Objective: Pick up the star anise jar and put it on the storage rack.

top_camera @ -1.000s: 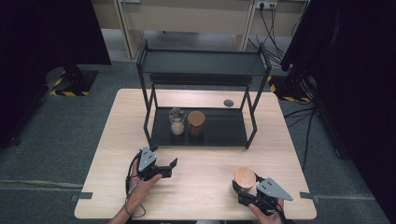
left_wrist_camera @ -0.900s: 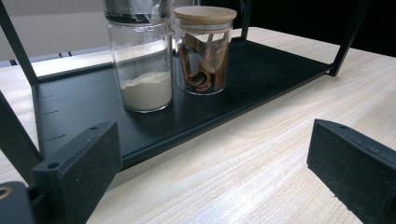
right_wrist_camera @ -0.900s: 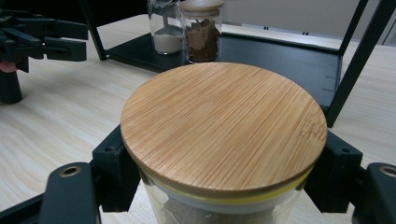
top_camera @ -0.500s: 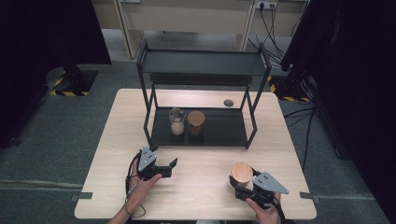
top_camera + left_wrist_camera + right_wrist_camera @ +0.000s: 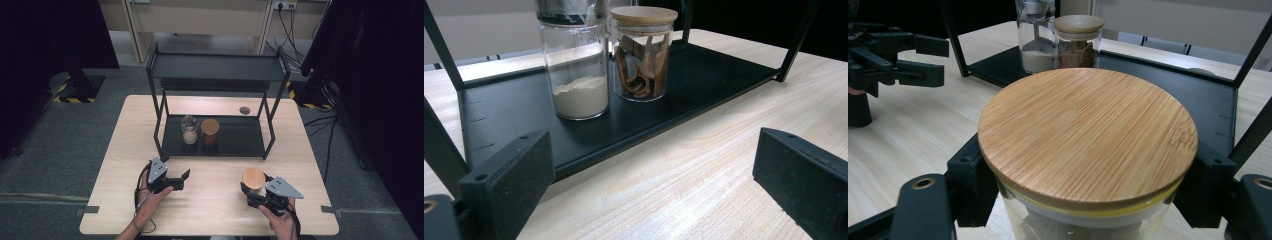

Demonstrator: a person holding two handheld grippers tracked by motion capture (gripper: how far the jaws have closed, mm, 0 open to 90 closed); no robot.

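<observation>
A glass jar with a round bamboo lid sits between the jaws of my right gripper, which is shut on its body just below the lid, at the table's front right. My left gripper stands open at the front left with nothing between its fingers. On the lower shelf of the black two-tier rack stand a jar of white powder and a bamboo-lidded jar of brown bark pieces, side by side.
The rack's upper shelf is bare. A small dark round disc lies on the wooden table behind the rack. Cables and dark curtains surround the table on the floor.
My right gripper has carried the bamboo-lidded jar a little forward and to the left, toward the rack. The left gripper has stayed where it was.
</observation>
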